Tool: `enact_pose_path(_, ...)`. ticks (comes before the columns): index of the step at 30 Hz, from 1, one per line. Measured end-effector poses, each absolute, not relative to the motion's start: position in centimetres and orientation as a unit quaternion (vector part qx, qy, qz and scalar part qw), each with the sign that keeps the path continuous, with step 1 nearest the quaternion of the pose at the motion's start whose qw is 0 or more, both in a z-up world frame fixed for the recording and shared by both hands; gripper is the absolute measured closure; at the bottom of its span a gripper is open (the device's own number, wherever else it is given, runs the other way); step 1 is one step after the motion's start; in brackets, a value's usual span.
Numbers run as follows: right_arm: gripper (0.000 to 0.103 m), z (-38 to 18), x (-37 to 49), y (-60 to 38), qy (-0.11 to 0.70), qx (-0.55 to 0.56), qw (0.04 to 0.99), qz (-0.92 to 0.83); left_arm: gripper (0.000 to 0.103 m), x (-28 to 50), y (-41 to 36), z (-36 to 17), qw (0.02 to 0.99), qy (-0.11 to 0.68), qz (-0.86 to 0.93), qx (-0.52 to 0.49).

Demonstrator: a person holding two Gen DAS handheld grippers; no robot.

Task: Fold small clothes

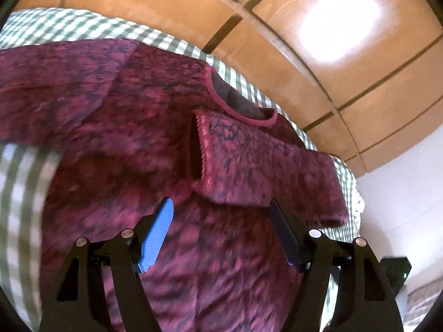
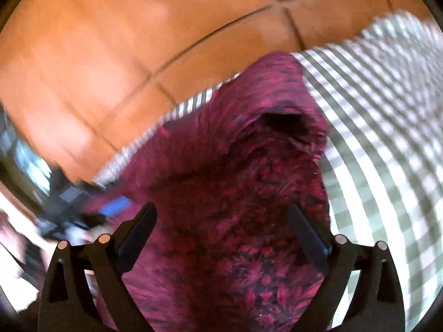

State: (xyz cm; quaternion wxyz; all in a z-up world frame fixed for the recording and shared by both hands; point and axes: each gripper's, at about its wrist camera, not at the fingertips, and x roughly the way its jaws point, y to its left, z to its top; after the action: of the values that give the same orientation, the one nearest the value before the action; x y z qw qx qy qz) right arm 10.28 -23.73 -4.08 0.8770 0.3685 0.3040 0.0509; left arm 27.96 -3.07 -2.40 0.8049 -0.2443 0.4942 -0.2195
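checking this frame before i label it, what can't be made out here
- Maroon top, left wrist view: its hem is cut off by the bottom edge behind the left gripper, whose jaws stand open.
- Same top, right wrist view: motion blur smears it; the sleeve opening is only a dark hollow.
- Dark object with a blue patch, right wrist view: too blurred to identify.
- Right gripper: jaws open, contact with the cloth unclear.

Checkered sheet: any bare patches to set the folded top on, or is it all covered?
Bare checkered sheet lies on the right gripper's side of the maroon top. A second patch shows past the top's edge in the left view. Only a thin strip borders the wooden wall. The middle is covered.
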Motion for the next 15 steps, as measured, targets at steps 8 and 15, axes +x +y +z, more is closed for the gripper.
enact_pose_path(8,0.003,-5.4,11.1,-29.0,0.224,0.531,0.814,0.069,0.096,30.8,-4.5,-3.0,0.811,0.504,-0.193,-0.227)
enact_pose_path(15,0.002,-6.6,14.1,-30.4,0.204,0.592,0.776,0.076,0.098,29.3,1.9,-0.5,0.848,0.452,-0.146,-0.236)
